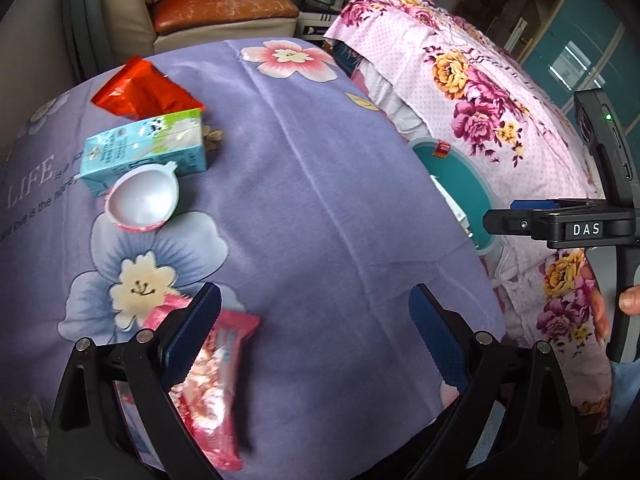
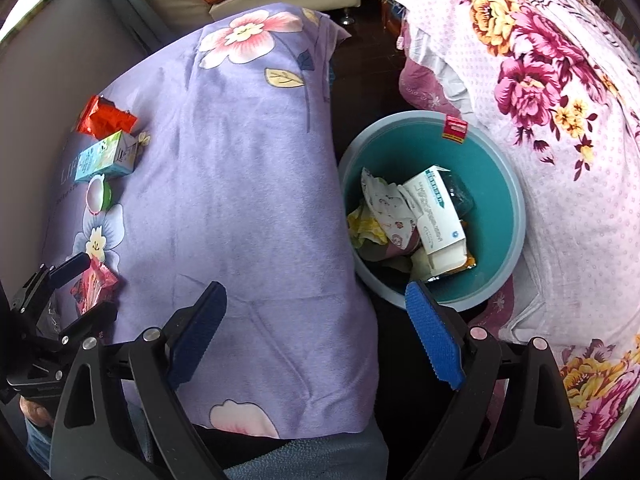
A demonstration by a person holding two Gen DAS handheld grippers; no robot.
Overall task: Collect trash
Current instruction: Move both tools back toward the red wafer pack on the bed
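On the purple flowered cloth (image 1: 320, 184) lie a red foil wrapper (image 1: 140, 90), a blue-green milk carton (image 1: 148, 150), a white yogurt cup (image 1: 142, 200) and a pink snack wrapper (image 1: 216, 380). My left gripper (image 1: 316, 340) is open; its left finger is over the pink wrapper (image 2: 94, 286). My right gripper (image 2: 316, 328) is open and empty, above the cloth's edge next to the teal trash bin (image 2: 496, 200). The bin holds a white box (image 2: 436, 216) and crumpled papers. The right gripper also shows in the left wrist view (image 1: 508, 222).
A pink flowered bedcover (image 2: 560, 160) rises right of the bin. A beige sofa with an orange cushion (image 1: 224, 8) stands behind the cloth. A dark gap of floor (image 2: 360, 80) separates cloth and bed.
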